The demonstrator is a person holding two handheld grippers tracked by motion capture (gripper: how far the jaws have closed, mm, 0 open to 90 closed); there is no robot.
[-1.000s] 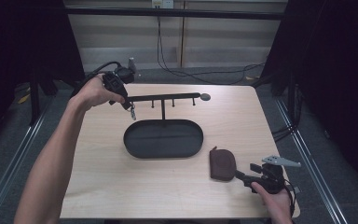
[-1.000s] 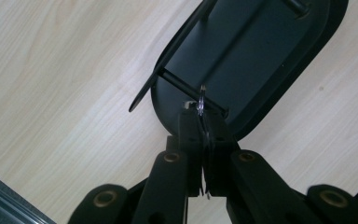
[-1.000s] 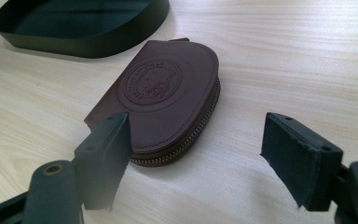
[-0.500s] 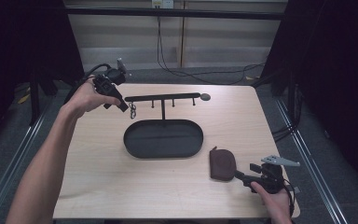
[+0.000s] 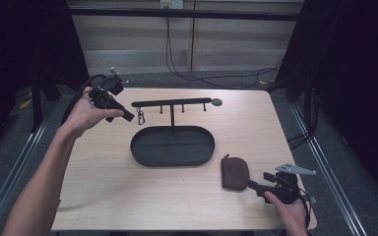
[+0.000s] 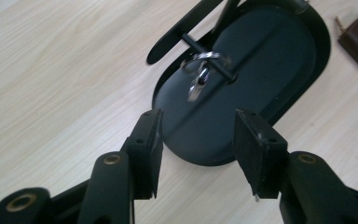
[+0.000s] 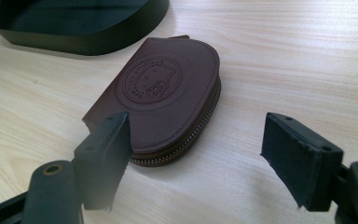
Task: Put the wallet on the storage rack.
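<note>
Key ring (image 6: 200, 74) seen hung on end peg of black rack (image 5: 171, 103), near table's (image 5: 103, 182) far left edge. Left gripper (image 5: 124, 116) held beside it, jaws just opened, nothing between. Right gripper (image 5: 254, 186) spread wide, unclamped, beside brown pouch (image 7: 161, 93) near right front corner.

A light wooden table with a pale grain (image 5: 128, 196) stands in the middle of a dim space. Grey floor (image 5: 344, 162) surrounds it, and pale metal rails (image 5: 15, 157) run along both sides of the table. Behind it rises a beige panelled wall (image 5: 216, 44), crossed near the top by a dark horizontal bar (image 5: 187, 13). Black cables (image 5: 177, 59) hang down the wall and trail along the floor. Black curtains (image 5: 354, 59) close off both flanks.
</note>
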